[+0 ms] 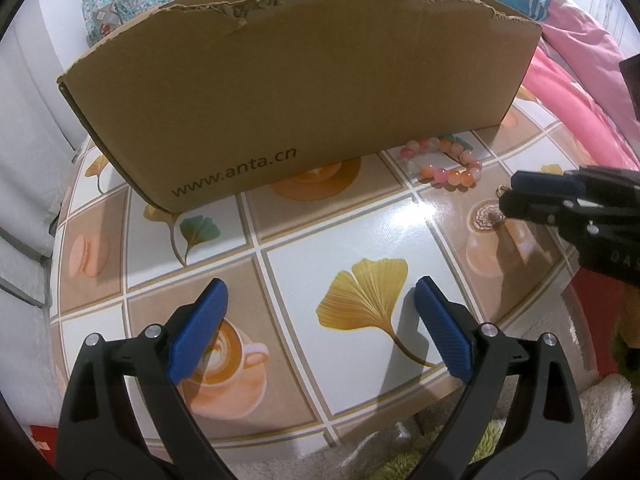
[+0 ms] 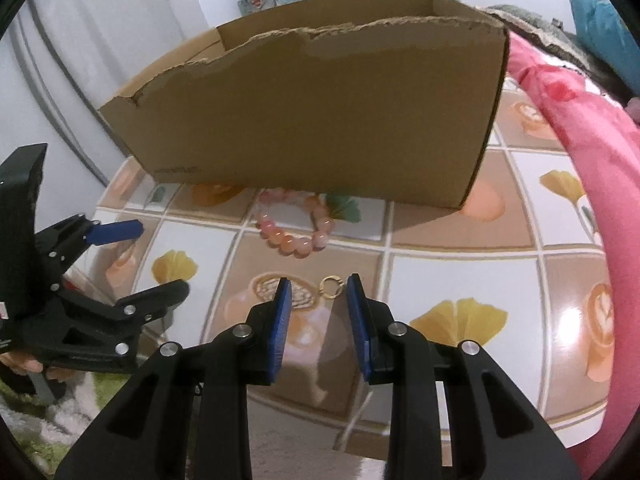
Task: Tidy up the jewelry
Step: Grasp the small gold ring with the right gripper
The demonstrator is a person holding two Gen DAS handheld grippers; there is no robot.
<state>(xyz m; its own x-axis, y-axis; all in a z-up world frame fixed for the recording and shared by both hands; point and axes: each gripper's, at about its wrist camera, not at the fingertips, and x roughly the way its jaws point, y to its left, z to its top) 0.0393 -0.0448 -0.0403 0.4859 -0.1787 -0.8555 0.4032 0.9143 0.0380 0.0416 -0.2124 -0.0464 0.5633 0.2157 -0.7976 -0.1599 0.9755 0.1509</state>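
Note:
A torn brown cardboard box (image 1: pixel 304 80) stands at the back of the patterned table; it also shows in the right wrist view (image 2: pixel 320 120). A pink and orange bead bracelet (image 2: pixel 296 224) lies on the table just in front of the box, seen also in the left wrist view (image 1: pixel 444 164). A small gold ring (image 2: pixel 331 287) lies nearer, just beyond my right gripper (image 2: pixel 318 288), whose jaws are open and empty around it. In the left wrist view the right gripper (image 1: pixel 505 196) enters from the right, its tips by the ring (image 1: pixel 502 190). My left gripper (image 1: pixel 320 296) is open and empty over the table's front.
The table (image 1: pixel 360 224) has a glossy tile-print cover with leaves and cups. A pink blanket (image 2: pixel 580 168) lies along its right side. A white wall and grey pipe (image 2: pixel 52 80) stand at the left. Fluffy green-white rug (image 1: pixel 400 460) lies below the front edge.

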